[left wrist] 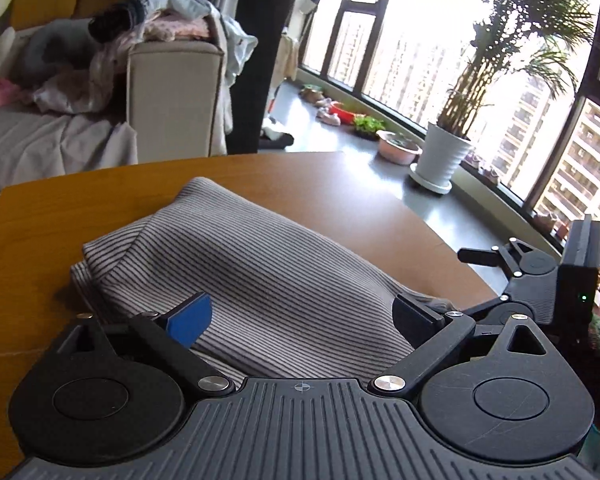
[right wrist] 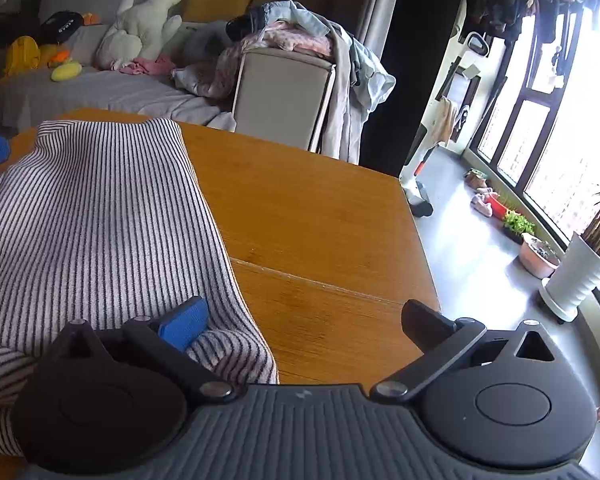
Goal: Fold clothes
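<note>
With both claws wide, left claw [left wrist: 302, 314] and right claw [right wrist: 306, 326], press the striped garment [left wrist: 236, 252], apparently folded, flat toward twelve o'clock on the bench [right wrist: 308, 216].

L gripper [left wrist: 302, 312] is hanging w/ its 2 fingers [left wrist: 194, 316] spread wide over the striped garment [left wrist: 236, 264], nothing pinched btwn them. Garment is lying folded on the wooden worktop [left wrist: 60, 224]. R gripper [left wrist: 540, 276] is showing at the right edge. A potted palm [left wrist: 440, 156] is standing by the window.

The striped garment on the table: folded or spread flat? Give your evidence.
Folded. The striped garment lies doubled on the wooden table, layered edges stacked along one side.
</note>
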Demonstrator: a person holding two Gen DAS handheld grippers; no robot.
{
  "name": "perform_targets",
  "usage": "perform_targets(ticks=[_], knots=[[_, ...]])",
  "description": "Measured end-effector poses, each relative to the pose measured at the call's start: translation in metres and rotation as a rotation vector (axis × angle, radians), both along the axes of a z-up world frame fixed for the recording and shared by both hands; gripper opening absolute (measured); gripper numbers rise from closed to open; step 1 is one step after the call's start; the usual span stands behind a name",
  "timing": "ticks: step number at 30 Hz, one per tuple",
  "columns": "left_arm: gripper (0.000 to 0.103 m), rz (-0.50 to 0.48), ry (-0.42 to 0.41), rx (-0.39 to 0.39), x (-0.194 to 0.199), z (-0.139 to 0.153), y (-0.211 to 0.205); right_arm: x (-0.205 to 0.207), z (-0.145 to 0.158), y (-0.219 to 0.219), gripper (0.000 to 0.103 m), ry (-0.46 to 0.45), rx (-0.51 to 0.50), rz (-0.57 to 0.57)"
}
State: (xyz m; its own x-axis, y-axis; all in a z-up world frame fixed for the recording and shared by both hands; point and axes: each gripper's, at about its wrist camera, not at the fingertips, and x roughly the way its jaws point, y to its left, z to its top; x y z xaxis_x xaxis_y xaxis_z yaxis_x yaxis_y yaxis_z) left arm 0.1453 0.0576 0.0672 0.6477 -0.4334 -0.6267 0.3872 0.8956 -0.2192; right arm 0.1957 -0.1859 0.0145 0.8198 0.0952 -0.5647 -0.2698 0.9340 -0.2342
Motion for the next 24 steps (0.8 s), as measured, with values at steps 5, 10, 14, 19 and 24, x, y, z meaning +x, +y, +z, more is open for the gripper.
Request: perform_targets(ticks=[5,10,14,19,24], knots=[[0.093,-0.030,0.046,0.029,0.001,-0.018,-0.005,-0.013,-0.001,-0.005,0.103,0.024,0.013,0.001],[0.090,0.004,0.075,0.072,0.011,-0.040,-0.001,-0.033,-0.001,-0.012,0.103,0.107,0.117,0.002],[0.090,0.017,0.059,0.101,0.018,-0.046,0.002,-0.049,-0.003,-0.021,0.103,0.220,0.307,0.057],[0.093,0.023,0.041,0.115,0.023,-0.048,0.002,-0.067,-0.006,-0.015,0.103,0.188,0.286,0.055],[0.093,0.034,0.027,0.133,0.016,-0.045,0.000,-0.067,-0.007,-0.014,0.103,0.182,0.275,0.065]])
